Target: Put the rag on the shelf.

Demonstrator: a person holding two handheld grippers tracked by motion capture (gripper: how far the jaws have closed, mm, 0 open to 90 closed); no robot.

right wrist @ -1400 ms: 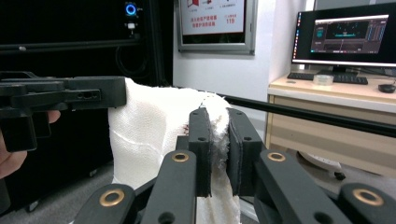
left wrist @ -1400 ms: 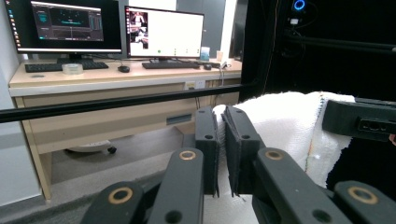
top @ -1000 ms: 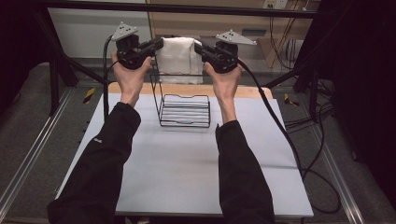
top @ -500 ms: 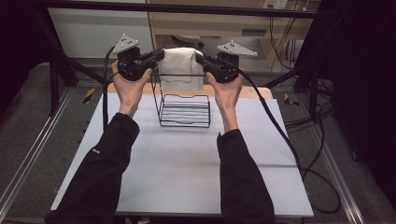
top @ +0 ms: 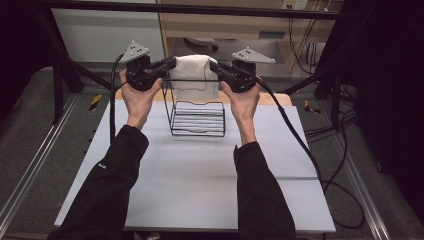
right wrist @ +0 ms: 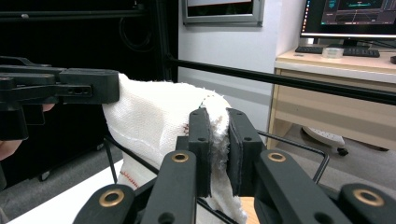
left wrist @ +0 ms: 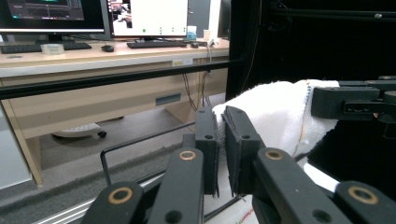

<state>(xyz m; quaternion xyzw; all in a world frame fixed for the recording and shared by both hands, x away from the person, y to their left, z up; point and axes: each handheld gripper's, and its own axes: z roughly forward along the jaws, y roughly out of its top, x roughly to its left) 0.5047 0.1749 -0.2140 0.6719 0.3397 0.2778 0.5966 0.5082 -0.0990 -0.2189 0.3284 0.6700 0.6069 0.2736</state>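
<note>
The white towel (top: 192, 75) hangs above the wire rack (top: 197, 117) on the counter (top: 200, 175). Left claw (top: 170, 64) and right claw (top: 214, 66) each clamp an upper corner. Judged light, limp, non-slip: grip at corners.

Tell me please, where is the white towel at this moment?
In the high view, the white towel hangs at the far middle of the table, stretched between the left gripper and the right gripper, draped over the top of the black wire rack.
</note>
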